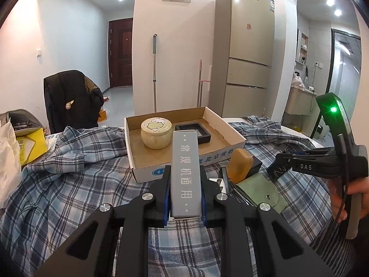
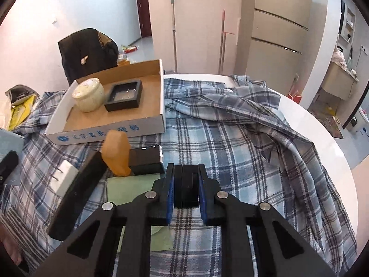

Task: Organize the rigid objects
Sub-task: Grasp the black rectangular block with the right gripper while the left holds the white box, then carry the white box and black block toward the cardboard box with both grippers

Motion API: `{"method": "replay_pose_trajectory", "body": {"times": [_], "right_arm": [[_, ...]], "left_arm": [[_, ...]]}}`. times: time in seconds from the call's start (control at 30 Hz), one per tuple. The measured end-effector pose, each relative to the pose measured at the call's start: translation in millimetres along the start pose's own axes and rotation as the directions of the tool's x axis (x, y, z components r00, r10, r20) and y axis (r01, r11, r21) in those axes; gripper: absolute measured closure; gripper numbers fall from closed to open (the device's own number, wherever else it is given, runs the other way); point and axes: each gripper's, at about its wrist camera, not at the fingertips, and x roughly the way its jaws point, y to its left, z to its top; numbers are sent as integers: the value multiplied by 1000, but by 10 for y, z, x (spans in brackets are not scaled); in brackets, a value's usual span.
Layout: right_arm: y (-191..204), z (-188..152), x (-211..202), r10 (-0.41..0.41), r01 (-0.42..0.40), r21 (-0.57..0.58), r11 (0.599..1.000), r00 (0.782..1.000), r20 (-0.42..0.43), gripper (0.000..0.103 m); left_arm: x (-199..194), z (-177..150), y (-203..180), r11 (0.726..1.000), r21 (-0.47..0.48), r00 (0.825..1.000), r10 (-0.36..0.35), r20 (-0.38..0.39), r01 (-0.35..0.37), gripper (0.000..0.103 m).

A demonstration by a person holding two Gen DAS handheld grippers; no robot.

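Note:
My left gripper is shut on a long grey box with white Chinese lettering, held above the plaid cloth just in front of the cardboard tray. The tray holds a cream round jar and a black square frame box. My right gripper is shut on a small black box; it shows at the right of the left wrist view. An orange soap-like block, a black box and a green pouch lie in front of the tray.
A white plug adapter and a long black item lie at the left. A blue plaid shirt covers the round white table. A chair with a dark jacket stands behind, yellow packaging at far left.

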Motion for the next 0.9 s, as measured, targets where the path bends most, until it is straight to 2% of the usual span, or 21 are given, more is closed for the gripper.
{"method": "replay_pose_trajectory", "body": {"times": [0.23,0.37,0.5,0.63,0.73,0.77,0.9], "right_arm": [[83,-21,38,-14,14,-60,998,1000,-2,86],[-10,-62,286,46,-48,-11,999,993,-105,86],[-89,-74,384,61,-58,40,998,995,-78,86],[-36,-93,405,57,-57,5,998,996,-61,86],[-48,-125,496,57,-55,30,998,995,-81,86],[-61,-132,482,51,-49,45,998,997,-54,86],[-110,-134,496,82,-79,67,995,996,-42,86]], "left_arm": [[-4,-2,-5,1000,13,1000,0,2,0,82],[-3,-2,-6,1000,9,1000,0,-1,0,82],[-8,1,-14,1000,10,1000,-1,-3,1,82],[-11,1,-18,1000,16,1000,-3,-1,3,82],[-13,4,-16,1000,17,1000,-2,0,2,82],[-10,3,-14,1000,16,1000,-1,-1,1,82],[-6,2,-8,1000,16,1000,0,-3,0,82]]}}
